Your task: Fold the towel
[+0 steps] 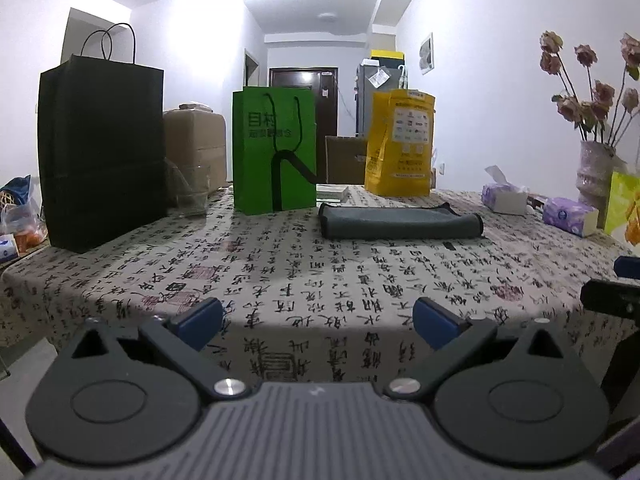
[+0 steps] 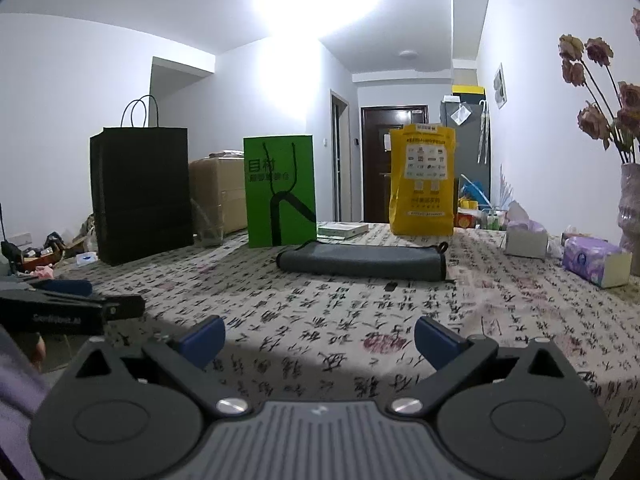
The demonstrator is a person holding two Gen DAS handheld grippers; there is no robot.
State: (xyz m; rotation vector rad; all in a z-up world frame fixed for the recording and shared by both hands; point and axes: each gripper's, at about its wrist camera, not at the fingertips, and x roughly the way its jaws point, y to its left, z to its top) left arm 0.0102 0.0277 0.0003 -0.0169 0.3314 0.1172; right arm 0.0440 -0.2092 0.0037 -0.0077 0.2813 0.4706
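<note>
A dark grey towel [image 1: 400,222] lies folded into a long flat strip near the far side of the table; it also shows in the right wrist view [image 2: 362,261]. My left gripper [image 1: 318,322] is open and empty, low over the table's near edge, well short of the towel. My right gripper [image 2: 319,340] is open and empty too, at the near edge. The right gripper's side shows at the right border of the left wrist view [image 1: 612,298], and the left gripper's side shows at the left of the right wrist view [image 2: 68,308].
A calligraphy-print tablecloth [image 1: 304,280] covers the table. Behind the towel stand a black paper bag [image 1: 102,156], a green bag [image 1: 274,148] and a yellow bag [image 1: 400,142]. Tissue packs [image 1: 570,216] and a vase of dried flowers [image 1: 594,176] are at the right.
</note>
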